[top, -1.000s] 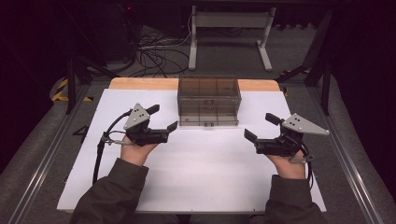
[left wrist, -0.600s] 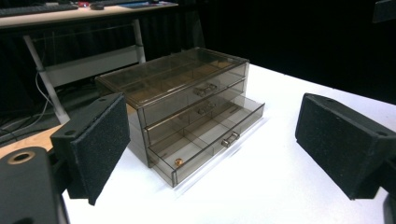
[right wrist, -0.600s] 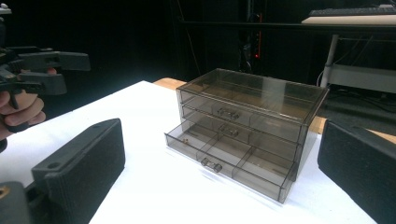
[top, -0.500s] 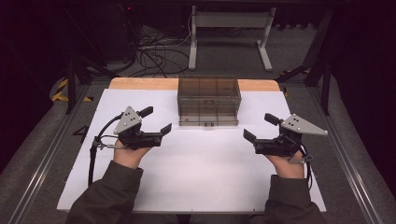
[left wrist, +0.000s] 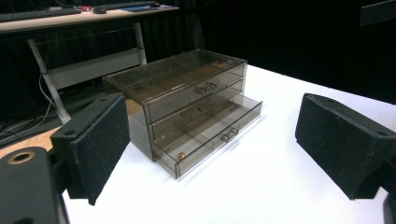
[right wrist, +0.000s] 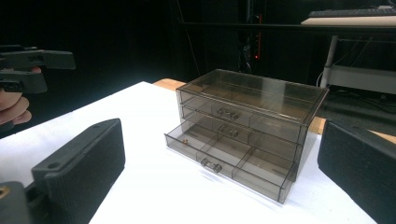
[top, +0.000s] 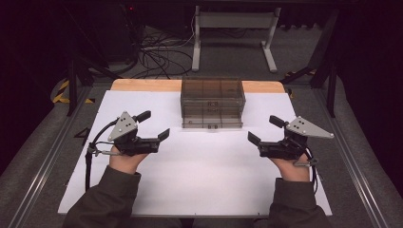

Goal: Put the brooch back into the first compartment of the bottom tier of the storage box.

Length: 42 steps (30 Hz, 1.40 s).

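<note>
Lower left of the high view: the left gripper (top: 156, 126), jaws released and empty. Lower right: the right gripper (top: 263, 129), jaws likewise spread, holding nothing. Both hover above the white counter (top: 204, 180). Centre, toward the far edge: a smoky transparent three-drawer organizer (top: 212, 103), its bottom drawer (right wrist: 229, 161) pulled partly out; a small bead-like item (left wrist: 180, 154) lies in one compartment. The thin clear plastic is probably light, rigid, slick and prone to cracking, and the unit may slide when pushed. The small metal drawer handle (right wrist: 211, 165) appears the best place to grip.
</note>
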{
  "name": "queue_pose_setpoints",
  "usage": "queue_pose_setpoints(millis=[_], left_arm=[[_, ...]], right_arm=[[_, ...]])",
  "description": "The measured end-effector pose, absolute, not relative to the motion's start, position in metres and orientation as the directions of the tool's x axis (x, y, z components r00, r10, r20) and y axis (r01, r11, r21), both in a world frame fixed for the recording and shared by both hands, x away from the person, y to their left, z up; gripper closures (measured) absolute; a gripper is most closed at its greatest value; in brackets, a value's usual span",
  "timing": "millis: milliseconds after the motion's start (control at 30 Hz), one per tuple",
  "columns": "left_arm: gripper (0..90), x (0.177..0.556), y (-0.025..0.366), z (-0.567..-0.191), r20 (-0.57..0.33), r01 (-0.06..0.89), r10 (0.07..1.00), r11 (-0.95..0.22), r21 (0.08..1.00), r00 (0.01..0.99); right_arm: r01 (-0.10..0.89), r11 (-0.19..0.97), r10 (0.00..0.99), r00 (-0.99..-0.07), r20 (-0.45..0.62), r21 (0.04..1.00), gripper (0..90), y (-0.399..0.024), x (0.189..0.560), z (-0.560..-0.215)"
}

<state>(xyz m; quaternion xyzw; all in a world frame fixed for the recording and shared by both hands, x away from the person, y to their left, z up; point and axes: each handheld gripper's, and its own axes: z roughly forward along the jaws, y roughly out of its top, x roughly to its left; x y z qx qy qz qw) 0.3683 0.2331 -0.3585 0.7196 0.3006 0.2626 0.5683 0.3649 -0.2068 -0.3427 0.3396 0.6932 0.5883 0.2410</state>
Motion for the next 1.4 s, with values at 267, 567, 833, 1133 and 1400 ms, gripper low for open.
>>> queue_pose_setpoints(millis=[267,567,833,1133,1400], left_arm=[[11.0,0.364,0.239,-0.358,0.036,0.133,0.737,-0.169,0.977,0.675],[11.0,0.359,0.249,-0.357,0.030,0.131,0.745,-0.156,0.979,0.667],[10.9,0.354,0.256,-0.358,0.026,0.135,0.748,-0.154,0.979,0.663],[10.8,0.348,0.269,-0.358,0.020,0.134,0.759,-0.141,0.981,0.651],[10.7,0.344,0.281,-0.359,0.025,0.136,0.770,-0.145,0.980,0.638]], right_arm=[[0.188,0.077,0.755,-0.652,0.066,0.979,1.5,-0.207,0.365,-0.343],[0.188,0.076,0.757,-0.650,0.066,0.979,1.5,-0.208,0.365,-0.344],[0.183,0.082,0.753,-0.656,0.060,0.980,1.5,-0.208,0.365,-0.344],[0.179,0.080,0.750,-0.659,0.059,0.981,2.1,-0.210,0.366,-0.345],[0.175,0.081,0.751,-0.658,0.055,0.981,3.0,-0.212,0.365,-0.346]])
